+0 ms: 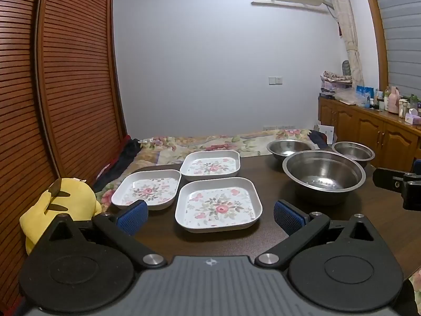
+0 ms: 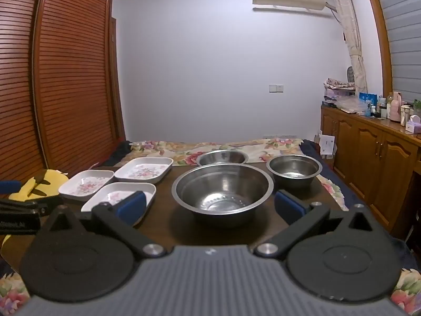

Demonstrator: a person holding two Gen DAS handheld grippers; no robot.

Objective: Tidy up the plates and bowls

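Observation:
Three square floral plates lie on a dark wooden table (image 1: pixel 276 181): a near plate (image 1: pixel 218 205), a left plate (image 1: pixel 147 188) and a far plate (image 1: pixel 211 164). To their right stand three steel bowls: a large bowl (image 2: pixel 222 191), a smaller right bowl (image 2: pixel 294 171) and a far bowl (image 2: pixel 222 157). My left gripper (image 1: pixel 210 214) is open, hovering just short of the near plate. My right gripper (image 2: pixel 210 205) is open, facing the large bowl from the near side. Neither holds anything.
A yellow plush toy (image 1: pixel 60 205) sits off the table's left edge. A bed with a floral cover (image 1: pixel 210 141) lies behind the table. Slatted wooden wardrobe doors (image 1: pixel 65 79) rise at left; a wooden cabinet (image 2: pixel 373 152) with bottles runs along the right.

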